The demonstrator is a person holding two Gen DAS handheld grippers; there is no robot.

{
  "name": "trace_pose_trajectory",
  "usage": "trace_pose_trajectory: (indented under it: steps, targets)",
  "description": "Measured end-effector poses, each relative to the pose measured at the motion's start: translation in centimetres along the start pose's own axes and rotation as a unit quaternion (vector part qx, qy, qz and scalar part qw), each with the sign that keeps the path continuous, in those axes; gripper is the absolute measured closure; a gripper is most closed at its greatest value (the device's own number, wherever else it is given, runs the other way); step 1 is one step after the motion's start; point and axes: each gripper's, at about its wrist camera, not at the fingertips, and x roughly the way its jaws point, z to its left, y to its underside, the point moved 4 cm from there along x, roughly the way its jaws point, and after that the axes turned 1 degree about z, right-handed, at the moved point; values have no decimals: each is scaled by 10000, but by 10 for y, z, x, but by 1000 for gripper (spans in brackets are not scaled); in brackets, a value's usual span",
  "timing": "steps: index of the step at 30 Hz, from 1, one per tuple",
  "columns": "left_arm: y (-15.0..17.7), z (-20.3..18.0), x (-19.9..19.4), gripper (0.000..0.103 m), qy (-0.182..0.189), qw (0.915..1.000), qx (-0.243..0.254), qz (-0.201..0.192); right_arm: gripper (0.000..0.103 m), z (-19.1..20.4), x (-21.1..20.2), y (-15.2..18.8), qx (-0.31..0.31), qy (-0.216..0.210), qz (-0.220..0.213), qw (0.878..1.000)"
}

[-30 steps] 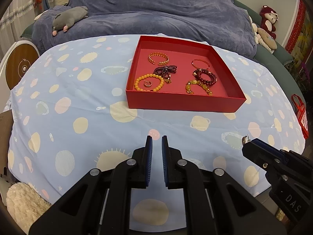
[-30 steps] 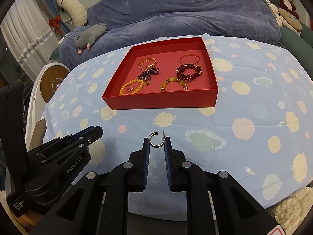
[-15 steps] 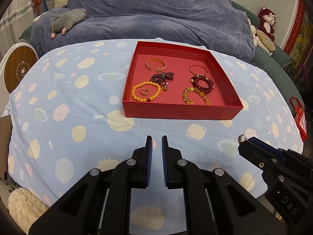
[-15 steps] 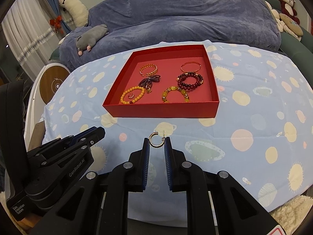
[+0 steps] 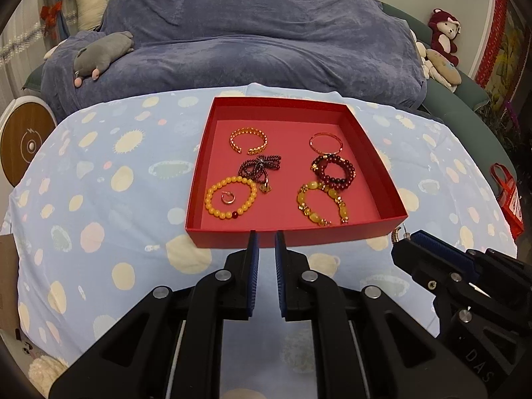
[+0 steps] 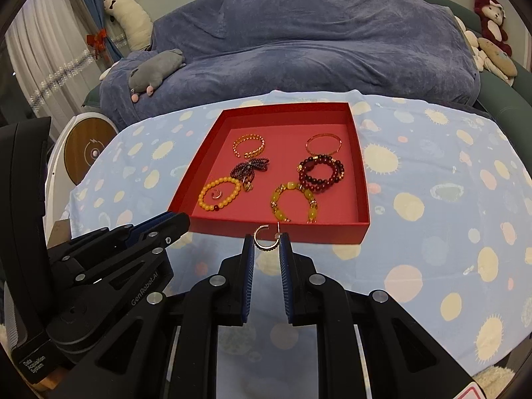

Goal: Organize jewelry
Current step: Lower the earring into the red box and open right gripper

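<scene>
A red tray sits on the spotted blue cloth and holds several bracelets. A small hoop earring lies inside the yellow bead bracelet. My right gripper is shut on a gold hoop earring and holds it just before the tray's near wall. It also shows in the left wrist view at the right. My left gripper has its jaws nearly together with nothing between them, in front of the tray's near wall.
A sofa under a blue-grey blanket stands behind the table, with a grey plush toy on it. A round white and wood device is at the far left. A red bag hangs at the right.
Both grippers have moved forward toward the tray, which now looks larger and closer. The right gripper still holds the hoop earring.
</scene>
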Motion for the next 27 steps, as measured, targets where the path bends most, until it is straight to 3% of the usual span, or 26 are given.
trace_pose_trajectory:
  steps: [13,27]
  targets:
    - [-67,-3,44,93,-106,9998,70,-118,88,-27,39,-71,50,206,-200,9996]
    - [-87,-2,97,93,-195,9998,40,95,88,-37,92,-94,-32,335,19,9994]
